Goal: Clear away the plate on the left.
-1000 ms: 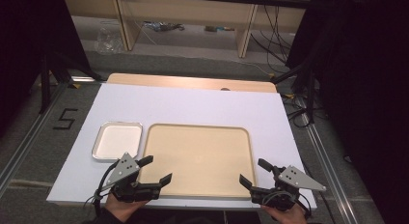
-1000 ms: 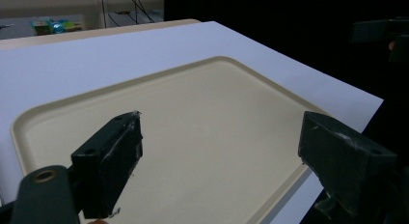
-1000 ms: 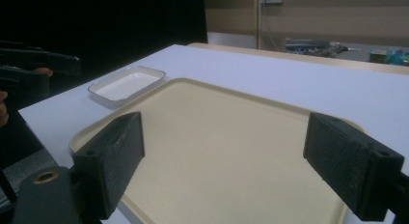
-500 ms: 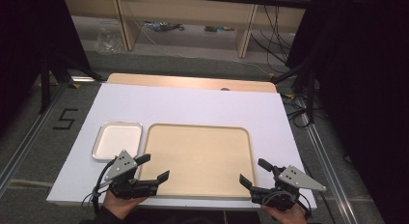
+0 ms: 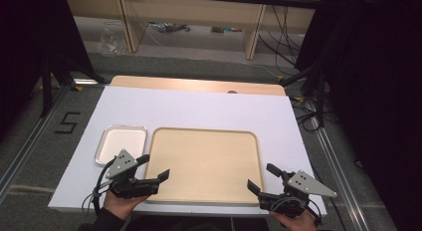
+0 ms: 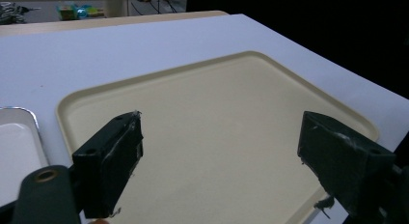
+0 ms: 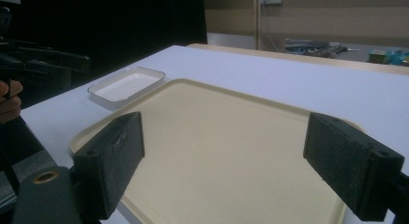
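While beige tray lies between them, left gripper, right gripper gape wide; nothing held.

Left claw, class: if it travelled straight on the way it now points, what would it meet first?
Probably the beige tray. The left claw is open and aims across the tray's near left corner, tilted slightly down, so its surface or far rim looks first in line. Height above it is unclear.
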`<state>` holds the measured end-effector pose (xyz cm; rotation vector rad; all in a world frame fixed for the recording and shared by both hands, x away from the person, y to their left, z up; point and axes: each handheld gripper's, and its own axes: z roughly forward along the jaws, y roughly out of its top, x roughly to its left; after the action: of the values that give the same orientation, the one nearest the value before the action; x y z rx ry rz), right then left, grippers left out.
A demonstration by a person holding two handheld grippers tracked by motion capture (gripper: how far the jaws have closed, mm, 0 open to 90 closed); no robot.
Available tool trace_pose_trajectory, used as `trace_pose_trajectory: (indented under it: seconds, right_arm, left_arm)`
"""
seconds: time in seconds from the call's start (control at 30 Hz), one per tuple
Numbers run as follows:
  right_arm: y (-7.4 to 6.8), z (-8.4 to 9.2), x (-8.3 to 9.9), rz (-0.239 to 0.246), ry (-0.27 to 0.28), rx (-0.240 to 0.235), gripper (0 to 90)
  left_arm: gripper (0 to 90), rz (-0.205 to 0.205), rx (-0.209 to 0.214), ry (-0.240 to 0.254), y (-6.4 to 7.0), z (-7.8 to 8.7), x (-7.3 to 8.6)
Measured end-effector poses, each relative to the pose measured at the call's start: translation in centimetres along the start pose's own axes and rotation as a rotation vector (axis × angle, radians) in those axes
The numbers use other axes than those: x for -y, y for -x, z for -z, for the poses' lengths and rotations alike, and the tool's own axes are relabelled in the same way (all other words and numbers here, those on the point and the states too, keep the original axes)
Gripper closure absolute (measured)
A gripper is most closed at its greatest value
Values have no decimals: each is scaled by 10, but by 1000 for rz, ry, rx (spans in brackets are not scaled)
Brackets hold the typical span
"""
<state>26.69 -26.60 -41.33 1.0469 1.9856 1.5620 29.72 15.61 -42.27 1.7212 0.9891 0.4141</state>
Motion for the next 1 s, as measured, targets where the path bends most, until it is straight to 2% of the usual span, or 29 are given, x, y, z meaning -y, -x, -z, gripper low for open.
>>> trace_pose_trajectory:
  seconds: [0.17, 0.23, 0.33, 0.4, 0.43, 0.47, 0.53, 0.77, 0.8, 0.93, 1.0]
  right_arm:
    - [0, 0, 0, -5, -9, -6, 153]
    - [0, 0, 0, 1, -7, -7, 153]
    - [0, 0, 0, -2, -6, -1, 153]
    - [0, 0, 0, -3, -13, -1, 153]
    - [0, 0, 0, -7, 1, -10, 153]
    - [0, 0, 0, 2, -1, 0, 153]
    - [0, 0, 0, 2, -11, -3, 153]
    - [0, 0, 0, 2, -2, 1, 153]
    - [0, 0, 0, -4, -5, -11, 153]
    - [0, 0, 0, 0, -7, -6, 153]
    - [-1, -1, 0, -8, 3, -7, 153]
  left_arm:
    - [158, 13, -36, 13, -12, 1, -3]
    - [160, 16, -67, 8, -19, -1, -3]
    - [160, 22, -92, -1, -27, -1, -4]
    - [160, 31, -100, -2, -32, -2, -4]
    - [160, 31, -100, -2, -32, -2, -4]
    - [160, 39, -117, -21, -36, -3, -3]
    - [160, 62, -116, -25, -40, -4, -2]
    - [157, 65, -137, -36, -48, -7, -2]
    - [158, 56, -154, -31, -50, -8, -2]
    - [158, 42, -188, -38, -57, -9, -3]
    - [159, 58, -195, -34, -61, -10, -3]
